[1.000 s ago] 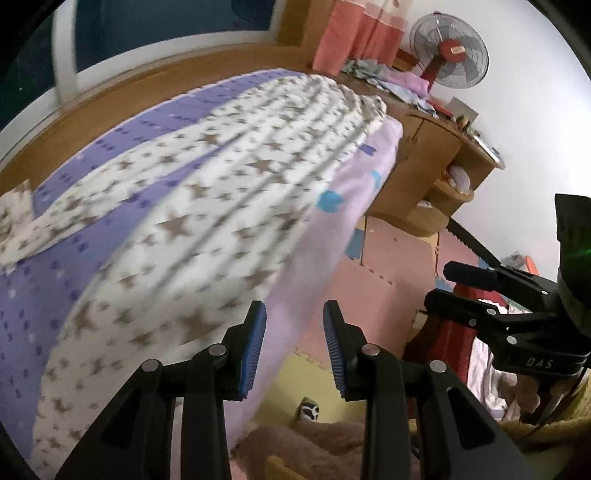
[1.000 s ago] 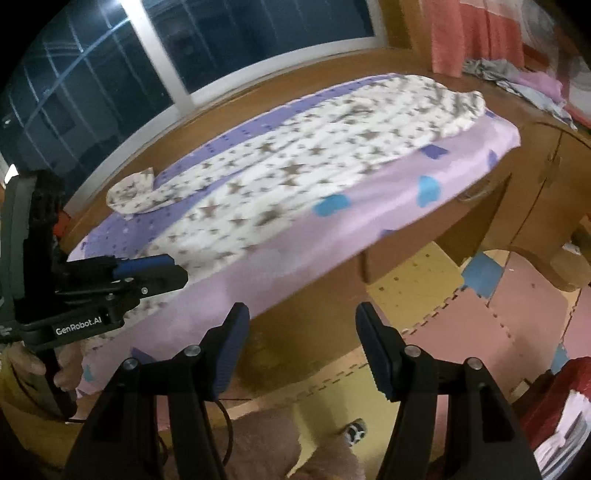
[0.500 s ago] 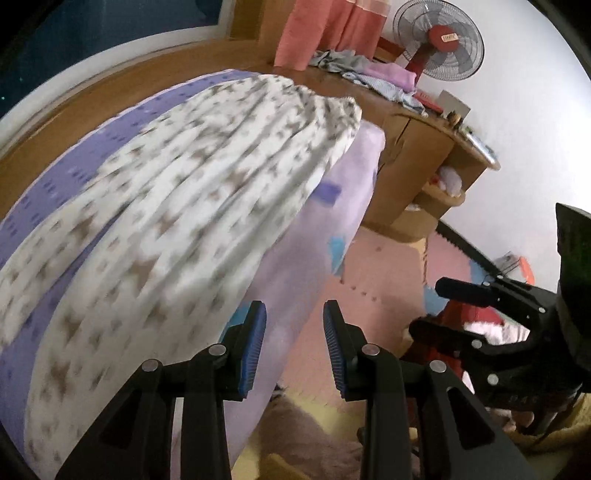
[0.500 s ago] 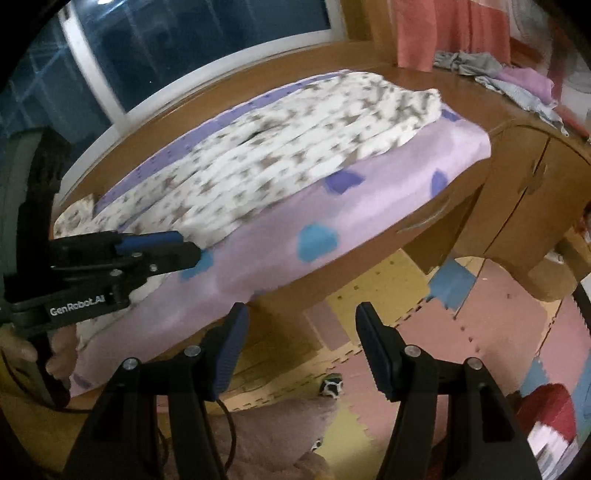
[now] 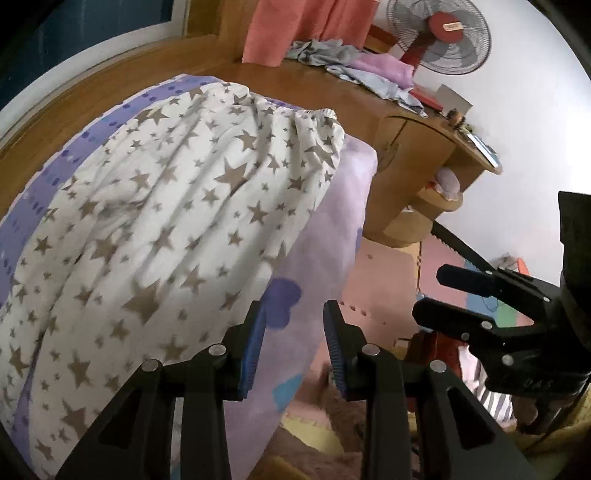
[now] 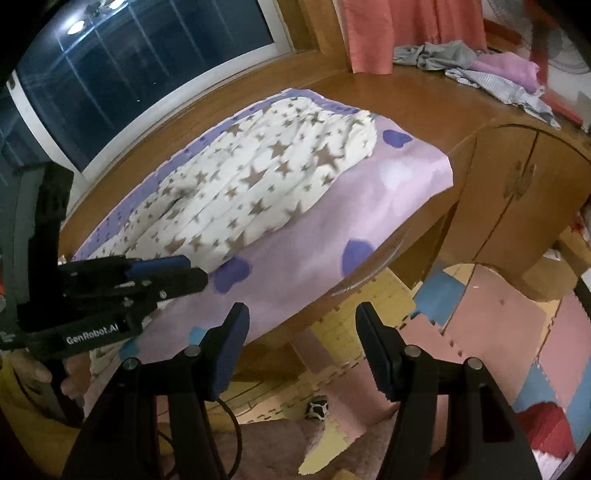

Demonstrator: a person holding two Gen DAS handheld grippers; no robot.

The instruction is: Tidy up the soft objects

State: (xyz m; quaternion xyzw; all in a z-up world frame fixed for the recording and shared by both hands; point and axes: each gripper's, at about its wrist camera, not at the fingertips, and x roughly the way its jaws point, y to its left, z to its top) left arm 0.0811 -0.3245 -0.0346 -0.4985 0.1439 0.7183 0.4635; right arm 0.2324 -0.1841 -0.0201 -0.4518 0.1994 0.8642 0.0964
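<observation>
One star cloth point(image 5: 177, 221), two empty claws point(image 5: 293, 343) point(image 6: 301, 350)

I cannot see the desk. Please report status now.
Left hand-held gripper and right hand-held gripper open, empty. Star-print cloth lies on the purple sheet, untouched. Nothing in the way.

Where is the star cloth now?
In both views the star cloth lies spread on the purple sheet on the wooden desk, left of the clothes pile.

One star-patterned cloth point(image 5: 177, 206), one lilac sheet point(image 6: 388, 192), one fan point(image 5: 443, 33), two grippers: left gripper point(image 5: 293, 343), right gripper point(image 6: 301, 350).
</observation>
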